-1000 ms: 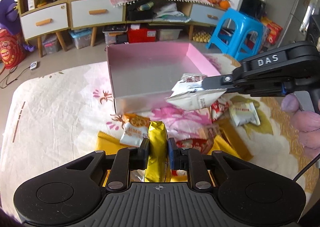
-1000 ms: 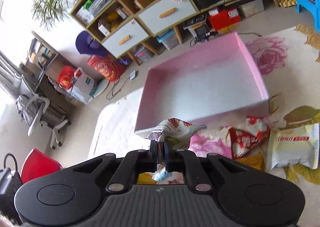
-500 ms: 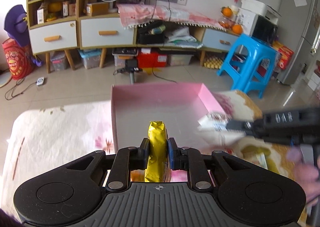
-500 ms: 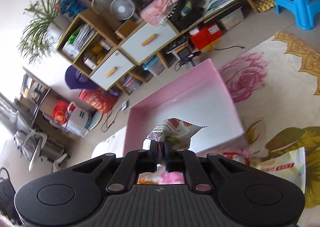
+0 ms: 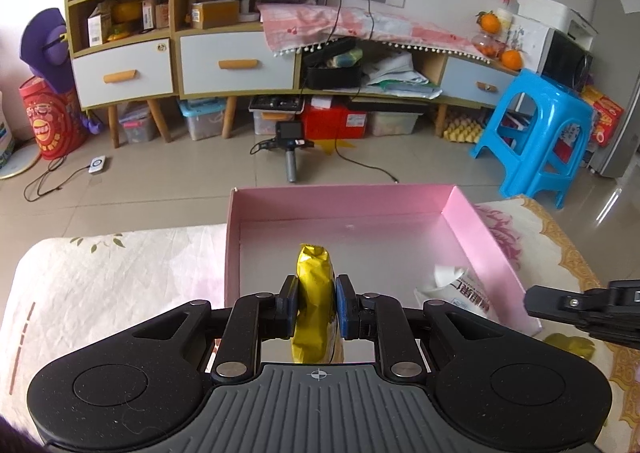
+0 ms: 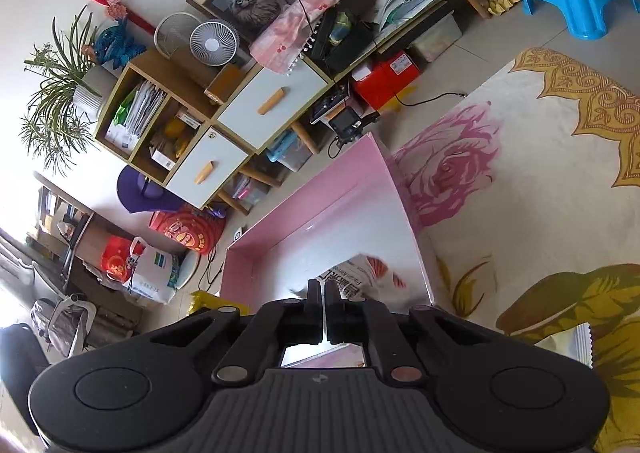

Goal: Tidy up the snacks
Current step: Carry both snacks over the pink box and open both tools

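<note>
Snacks and tray, ordered by size: one pink tray (image 5: 486, 233), stiff-walled, on the floral cloth (image 5: 100, 277); one white packet (image 5: 460, 287) lying inside by its right wall, just ahead of the right gripper (image 6: 323, 289), whose jaws are closed and seemingly empty; one gold packet (image 5: 315, 293), light, crinkly and probably slippery, pinched mid-body by the left gripper (image 5: 316, 307) above the tray's near edge; one pale packet (image 6: 570, 343) outside on the cloth
</note>
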Motion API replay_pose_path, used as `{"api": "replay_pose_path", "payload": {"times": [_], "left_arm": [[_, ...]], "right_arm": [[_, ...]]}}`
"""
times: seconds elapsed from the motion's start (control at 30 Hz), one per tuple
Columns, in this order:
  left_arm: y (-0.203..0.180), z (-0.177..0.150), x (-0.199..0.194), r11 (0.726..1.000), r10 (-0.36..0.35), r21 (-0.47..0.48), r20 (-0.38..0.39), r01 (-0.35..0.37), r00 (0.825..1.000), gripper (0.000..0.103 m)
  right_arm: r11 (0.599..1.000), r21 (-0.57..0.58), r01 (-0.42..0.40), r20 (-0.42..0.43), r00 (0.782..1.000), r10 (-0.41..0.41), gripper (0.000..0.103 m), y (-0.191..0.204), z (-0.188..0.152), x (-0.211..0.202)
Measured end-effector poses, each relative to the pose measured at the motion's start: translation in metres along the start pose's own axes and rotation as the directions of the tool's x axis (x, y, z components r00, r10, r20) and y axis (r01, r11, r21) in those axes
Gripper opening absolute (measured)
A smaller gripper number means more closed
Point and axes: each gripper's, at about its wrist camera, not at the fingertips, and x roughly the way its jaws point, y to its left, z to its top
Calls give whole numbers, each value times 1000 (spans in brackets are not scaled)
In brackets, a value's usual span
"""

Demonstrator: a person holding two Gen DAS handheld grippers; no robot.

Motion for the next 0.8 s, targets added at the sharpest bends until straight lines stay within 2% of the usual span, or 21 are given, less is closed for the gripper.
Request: {"api": "replay_pose_path", "payload": {"times": [0.13, 0.23, 0.37, 0.4, 0.5, 0.63, 0.8], "left_arm": [[4, -1, 3, 999, 27, -16, 4, -27, 1000, 22], [7, -2, 1, 999, 32, -17, -9, -32, 999, 25], [7, -4, -4, 999, 44, 5, -11, -44, 999, 42], [7, -5, -6, 999, 45, 9, -10, -45, 999, 47], [4, -7, -12, 999, 39, 19, -21, -39, 999, 50], [0, -11, -23, 998, 42, 41, -32, -41, 999, 61], [-3, -20, -39, 998, 36, 58, -40, -34, 999, 71]], "right_arm": [[1000, -12, 1, -8, 1000, -1, 0, 3, 2, 1], [1000, -19, 14, -8, 1000, -14, 7, 4, 4, 0], [1000, -14, 24, -7, 1000, -24, 24, 3, 5, -2], [1000, -16, 27, -5, 1000, -27, 25, 3, 5, -3], [999, -34, 29, -14, 999, -29, 29, 6, 6, -4], [995, -83, 52, -25, 998, -54, 33, 14, 4, -8], [986, -152, 67, -26, 997, -72, 46, 26, 1, -17]]}}
